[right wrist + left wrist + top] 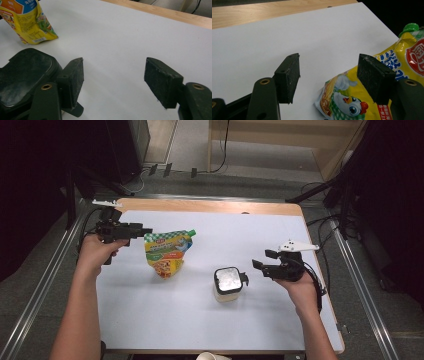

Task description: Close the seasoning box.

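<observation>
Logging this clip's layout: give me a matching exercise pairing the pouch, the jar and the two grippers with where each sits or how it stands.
Things:
1. yellow spouted pouch
2. black-lidded jar
3. left gripper
4. right gripper

Places or states:
A. jaws open, just right of the jar
B. stands upright near the middle of the white sheet
C. jaws open, at the pouch's upper left corner
D. lies flat, green cap pointing to the far right

Pairs: 1-D, 2-B, 3-C, 4-A

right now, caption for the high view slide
Open left gripper beside yellow pouch; open right gripper beside black-lidded jar.
</observation>
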The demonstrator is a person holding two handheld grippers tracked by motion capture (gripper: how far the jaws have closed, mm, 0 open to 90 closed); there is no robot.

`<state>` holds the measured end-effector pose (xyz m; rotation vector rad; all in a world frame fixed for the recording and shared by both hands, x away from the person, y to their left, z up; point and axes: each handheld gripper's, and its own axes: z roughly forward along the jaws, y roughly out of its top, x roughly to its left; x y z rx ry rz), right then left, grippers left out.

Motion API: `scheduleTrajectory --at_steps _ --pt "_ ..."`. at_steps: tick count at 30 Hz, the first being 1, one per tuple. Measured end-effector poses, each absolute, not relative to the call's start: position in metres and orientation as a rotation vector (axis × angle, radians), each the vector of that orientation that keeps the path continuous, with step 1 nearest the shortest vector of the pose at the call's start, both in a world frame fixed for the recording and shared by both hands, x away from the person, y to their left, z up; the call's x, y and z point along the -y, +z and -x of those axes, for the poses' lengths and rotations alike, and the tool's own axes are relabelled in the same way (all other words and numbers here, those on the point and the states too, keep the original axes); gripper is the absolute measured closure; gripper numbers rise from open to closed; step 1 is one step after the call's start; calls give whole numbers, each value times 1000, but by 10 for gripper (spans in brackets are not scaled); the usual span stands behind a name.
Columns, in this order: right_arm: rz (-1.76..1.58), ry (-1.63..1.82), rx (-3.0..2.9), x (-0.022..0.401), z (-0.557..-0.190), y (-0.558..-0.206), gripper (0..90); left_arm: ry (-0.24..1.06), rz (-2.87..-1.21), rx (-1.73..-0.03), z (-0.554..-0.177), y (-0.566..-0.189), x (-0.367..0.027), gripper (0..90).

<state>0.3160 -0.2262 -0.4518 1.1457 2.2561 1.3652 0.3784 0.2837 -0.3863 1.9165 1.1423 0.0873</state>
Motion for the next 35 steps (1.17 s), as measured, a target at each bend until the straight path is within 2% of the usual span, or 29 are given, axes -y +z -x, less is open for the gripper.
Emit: scheduleTrajectory --at_steps 35 --pt "-1229 1309 -2234 236 -322 -467 296 121 -1887 -1186 -381 -391 -283 338"
